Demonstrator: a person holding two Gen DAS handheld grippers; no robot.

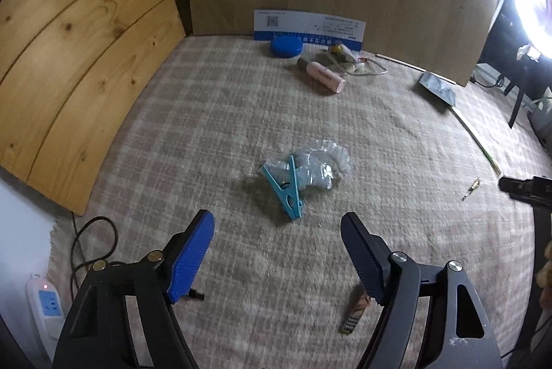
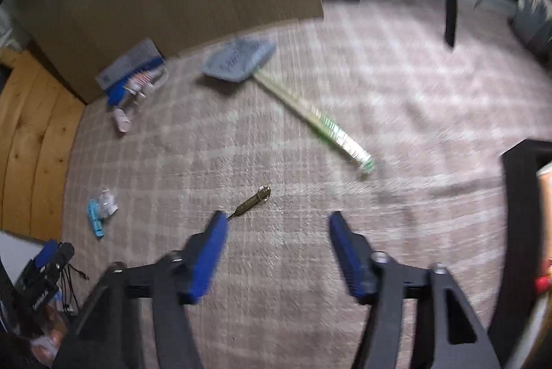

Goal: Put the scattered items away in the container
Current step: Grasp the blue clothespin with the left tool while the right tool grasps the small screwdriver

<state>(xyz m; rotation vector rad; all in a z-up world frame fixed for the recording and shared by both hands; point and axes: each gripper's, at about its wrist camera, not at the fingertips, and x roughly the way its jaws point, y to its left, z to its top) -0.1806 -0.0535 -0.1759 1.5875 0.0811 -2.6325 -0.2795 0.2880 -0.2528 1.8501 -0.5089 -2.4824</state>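
Both our left tongs (image 1: 277,225) and right tongs (image 2: 277,224) gape empty, and everything around the clothespin (image 1: 287,193) on the rug (image 1: 207,113) awaits tidying: crumpled bag (image 1: 319,167), pink tube (image 1: 322,75), blue lid (image 1: 285,47).

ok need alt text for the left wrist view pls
The open left tongs hover over a checked rug, aimed at a blue clothes peg lying against a crumpled clear plastic bag. Farther back lie a pink tube and a round blue lid.

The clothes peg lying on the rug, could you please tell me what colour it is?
Light blue; the clothes peg shows best in the left wrist view.
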